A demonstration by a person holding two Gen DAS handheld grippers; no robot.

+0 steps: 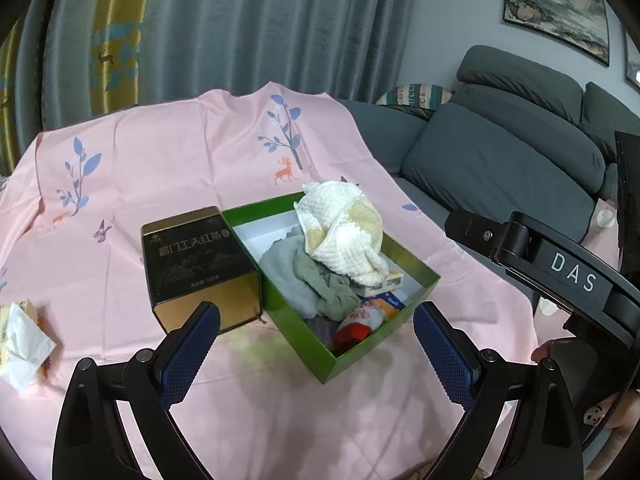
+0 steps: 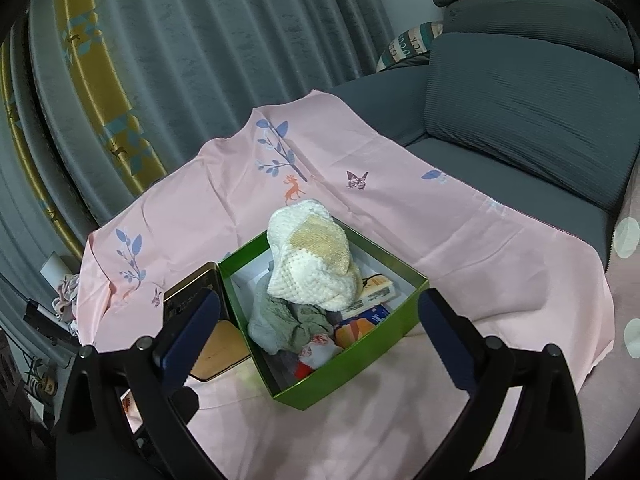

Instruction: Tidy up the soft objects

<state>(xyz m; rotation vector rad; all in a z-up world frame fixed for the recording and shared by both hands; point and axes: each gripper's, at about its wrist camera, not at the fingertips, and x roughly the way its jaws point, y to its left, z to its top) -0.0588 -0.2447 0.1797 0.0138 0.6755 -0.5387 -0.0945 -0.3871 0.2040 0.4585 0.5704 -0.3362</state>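
Open green cardboard box [image 1: 408, 292] sits mid-table on the pink printed tablecloth [image 1: 160, 168], nearer the right edge. Inside: cream-and-white knitted cloth [image 1: 344, 232] piled highest, spilling over the far rim; grey soft cloth [image 1: 284, 276] and olive-green crumpled cloth [image 1: 328, 288] beneath it; red-and-white sock [image 1: 358, 322] at the near corner; small printed packets beside it. Black-and-gold rectangular tea tin [image 1: 196, 264] stands touching the box's left wall. White crumpled tissue on a yellow pack [image 1: 22, 340] lies near the left edge.

Left gripper [image 1: 316, 350]: fingers wide apart, holding nothing, short of the box. Right gripper [image 2: 320, 336]: likewise spread, empty, framing the box.
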